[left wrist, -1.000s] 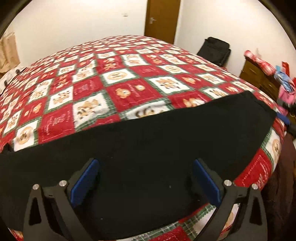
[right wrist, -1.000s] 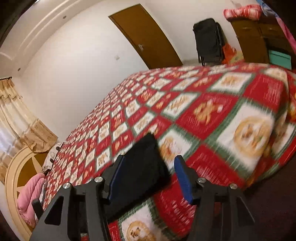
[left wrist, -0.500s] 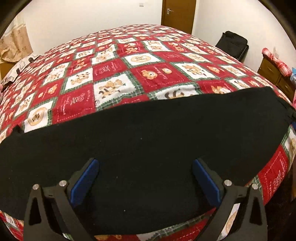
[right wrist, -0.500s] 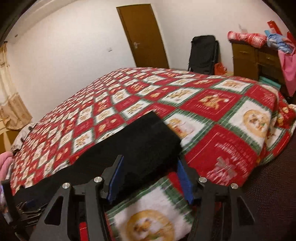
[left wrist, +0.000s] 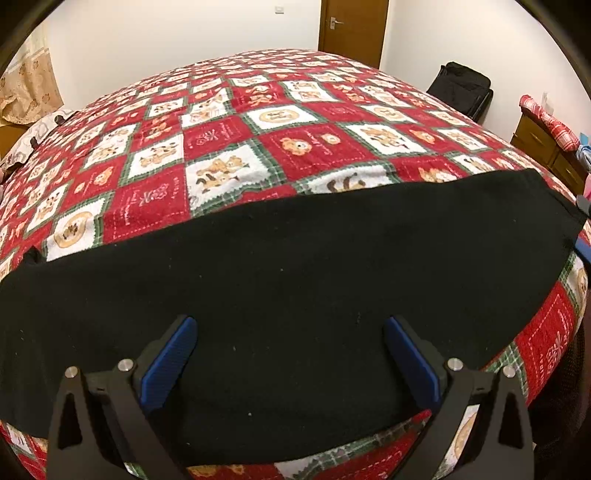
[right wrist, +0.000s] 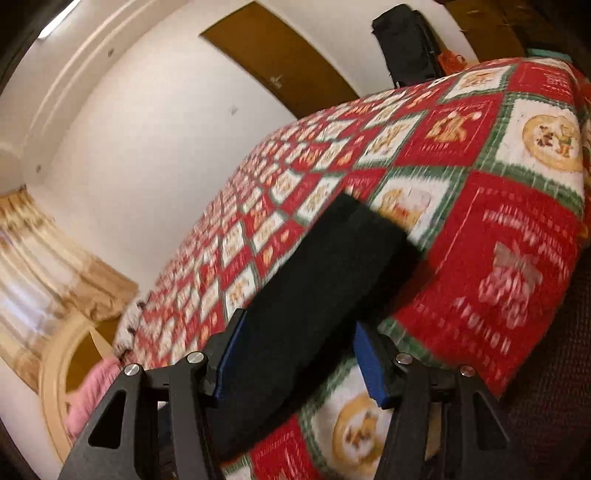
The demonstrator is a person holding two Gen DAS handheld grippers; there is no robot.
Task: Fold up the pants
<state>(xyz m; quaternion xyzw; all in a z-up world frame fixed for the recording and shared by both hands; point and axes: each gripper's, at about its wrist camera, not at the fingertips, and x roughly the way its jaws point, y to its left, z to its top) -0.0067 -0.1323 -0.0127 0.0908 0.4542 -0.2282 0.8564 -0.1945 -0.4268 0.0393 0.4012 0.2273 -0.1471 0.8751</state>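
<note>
Black pants (left wrist: pixel 295 295) lie flat in a long band across the near edge of a bed with a red, white and green patchwork quilt (left wrist: pixel 258 122). My left gripper (left wrist: pixel 290 349) is open just above the middle of the pants, near their front edge, holding nothing. In the right wrist view the pants (right wrist: pixel 314 280) run away to the left from their right end. My right gripper (right wrist: pixel 299 354) is open with its blue pads either side of that end, and the view is tilted and blurred.
A brown door (left wrist: pixel 352 31) and a black suitcase (left wrist: pixel 461 88) stand beyond the bed. A wooden dresser (left wrist: pixel 543 147) with clothes on it is at the right. A curtain (right wrist: pixel 55 266) and a pink item (right wrist: pixel 92 391) are at the left.
The left gripper has tilted down and closed in a little on the pants. The right gripper has rolled and swung at the pants' right end, staying open.
</note>
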